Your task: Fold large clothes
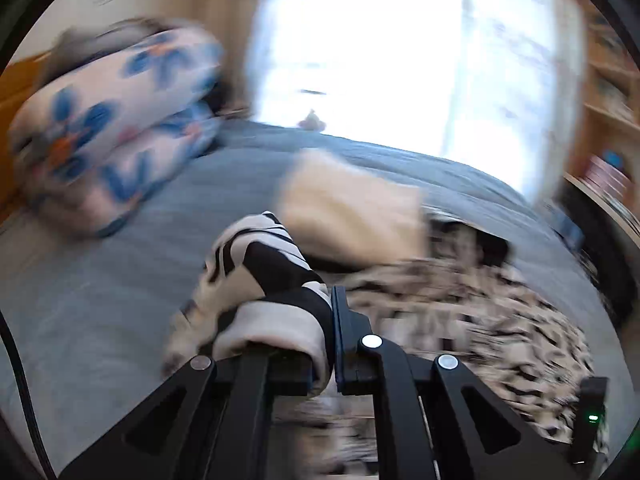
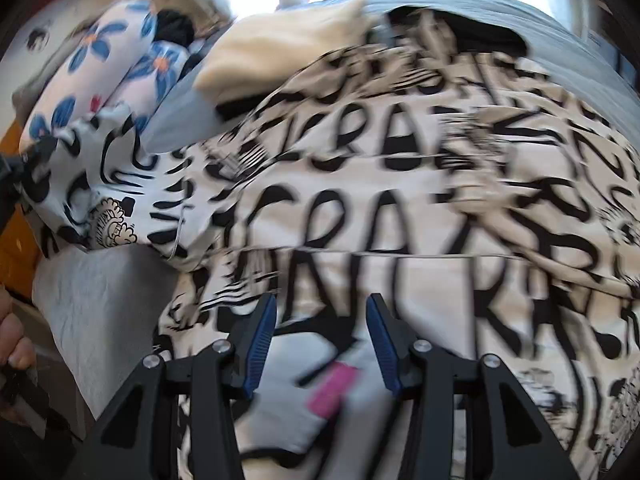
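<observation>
A large cream garment point(image 2: 400, 208) with bold black lettering lies spread over the grey bed point(image 1: 100, 280). In the left wrist view my left gripper point(image 1: 329, 320) is shut on a bunched end of that garment point(image 1: 260, 264), which is lifted off the bed; the rest point(image 1: 500, 320) trails to the right, blurred. My right gripper point(image 2: 322, 304) hangs just over the garment's near part with its jaws apart and nothing between them. A pink label point(image 2: 332, 390) on a grey lining shows below its fingers. At the left the garment's raised end point(image 2: 80, 168) is pulled up.
Two floral pillows point(image 1: 120, 120) point(image 2: 92, 60) lie at the bed's far left. A folded cream cloth point(image 1: 348, 208) point(image 2: 288, 40) sits beyond the garment. A bright window and wooden shelves point(image 1: 612, 120) stand behind. Part of a person's hand point(image 2: 16, 340) shows at the left edge.
</observation>
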{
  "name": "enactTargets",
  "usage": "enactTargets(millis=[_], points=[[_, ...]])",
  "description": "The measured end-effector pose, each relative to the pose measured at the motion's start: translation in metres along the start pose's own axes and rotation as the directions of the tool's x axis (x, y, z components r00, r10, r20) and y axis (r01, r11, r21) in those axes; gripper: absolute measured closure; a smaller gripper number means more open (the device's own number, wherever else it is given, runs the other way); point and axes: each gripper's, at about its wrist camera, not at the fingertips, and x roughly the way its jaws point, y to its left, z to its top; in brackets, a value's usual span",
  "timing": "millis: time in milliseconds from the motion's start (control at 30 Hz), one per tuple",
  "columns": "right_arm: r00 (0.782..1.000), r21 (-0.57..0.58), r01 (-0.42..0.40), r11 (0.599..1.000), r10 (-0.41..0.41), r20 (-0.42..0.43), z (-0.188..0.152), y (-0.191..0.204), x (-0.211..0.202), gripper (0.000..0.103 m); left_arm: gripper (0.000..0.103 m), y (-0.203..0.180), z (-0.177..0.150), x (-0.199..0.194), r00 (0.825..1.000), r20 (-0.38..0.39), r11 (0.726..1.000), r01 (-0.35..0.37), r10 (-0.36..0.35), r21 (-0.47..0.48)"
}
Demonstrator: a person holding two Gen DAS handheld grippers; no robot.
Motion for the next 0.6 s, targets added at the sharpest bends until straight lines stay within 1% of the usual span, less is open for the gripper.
enactTargets(millis=[67,133,200,233,267,300,333,367,400,433,467,500,533,567,600], points=[[1.0,0.044,0.014,0.999,-0.015,0.018,0.0,-0.025,-0.011,0.056,0.098,-0.046,-0.004,0.013,0.998,-0.033,0.996,0.062,-0.06,0.063],[0.999,0.088,0.035,0.996,-0.038,0.028,0.0,-0.05,-0.019,0.056,0.098,-0.088,-0.015,0.033,0.99,-0.095,0.987,0.116,-0.106,0.112],[0.997,0.128,0.067,0.989,-0.072,0.034,-0.003,-0.075,-0.025,0.056,0.096,-0.129,-0.037,0.061,0.974,-0.181,0.974,0.166,-0.137,0.153],[0.995,0.152,0.087,0.985,-0.093,0.034,-0.006,-0.089,-0.029,0.056,0.092,-0.143,-0.05,0.074,0.961,-0.233,0.967,0.193,-0.152,0.165],[0.993,0.177,0.108,0.978,-0.115,0.029,-0.01,-0.102,-0.032,0.056,0.091,-0.158,-0.063,0.09,0.939,-0.303,0.96,0.223,-0.165,0.169],[0.991,0.194,0.125,0.973,-0.132,0.023,-0.012,-0.11,-0.034,0.056,0.087,-0.169,-0.077,0.105,0.912,-0.373,0.955,0.248,-0.173,0.163],[0.989,0.217,0.14,0.966,-0.147,0.017,-0.015,-0.123,-0.036,0.056,0.08,-0.175,-0.089,0.111,0.891,-0.418,0.951,0.264,-0.178,0.158],[0.989,0.23,0.141,0.963,-0.148,0.015,-0.017,-0.13,-0.038,0.056,0.076,-0.182,-0.102,0.123,0.859,-0.481,0.949,0.28,-0.179,0.147],[0.989,0.243,0.139,0.96,-0.147,0.014,-0.019,-0.137,-0.04,0.056,0.069,-0.181,-0.115,0.13,0.831,-0.527,0.949,0.288,-0.18,0.13],[0.989,0.252,0.138,0.958,-0.146,0.014,-0.021,-0.141,-0.042,0.056,0.062,-0.178,-0.122,0.133,0.814,-0.551,0.949,0.294,-0.187,0.112],[0.99,0.256,0.133,0.957,-0.141,0.015,-0.022,-0.144,-0.042,0.056,0.057,-0.174,-0.128,0.135,0.8,-0.567,0.951,0.297,-0.196,0.09],[0.991,0.256,0.127,0.958,-0.136,0.017,-0.022,-0.146,-0.042,0.056,0.048,-0.172,-0.129,0.133,0.792,-0.573,0.95,0.304,-0.212,0.067],[0.991,0.254,0.121,0.96,-0.13,0.018,-0.023,-0.147,-0.043,0.056,0.041,-0.17,-0.129,0.13,0.787,-0.572,0.948,0.315,-0.232,0.048],[0.992,0.251,0.111,0.961,-0.121,0.021,-0.022,-0.147,-0.043,0.056,0.038,-0.168,-0.125,0.124,0.786,-0.565,0.945,0.325,-0.252,0.03],[0.993,0.247,0.103,0.963,-0.113,0.024,-0.021,-0.146,-0.042,0.056,0.03,-0.167,-0.123,0.121,0.789,-0.557,0.945,0.327,-0.259,0.023]])
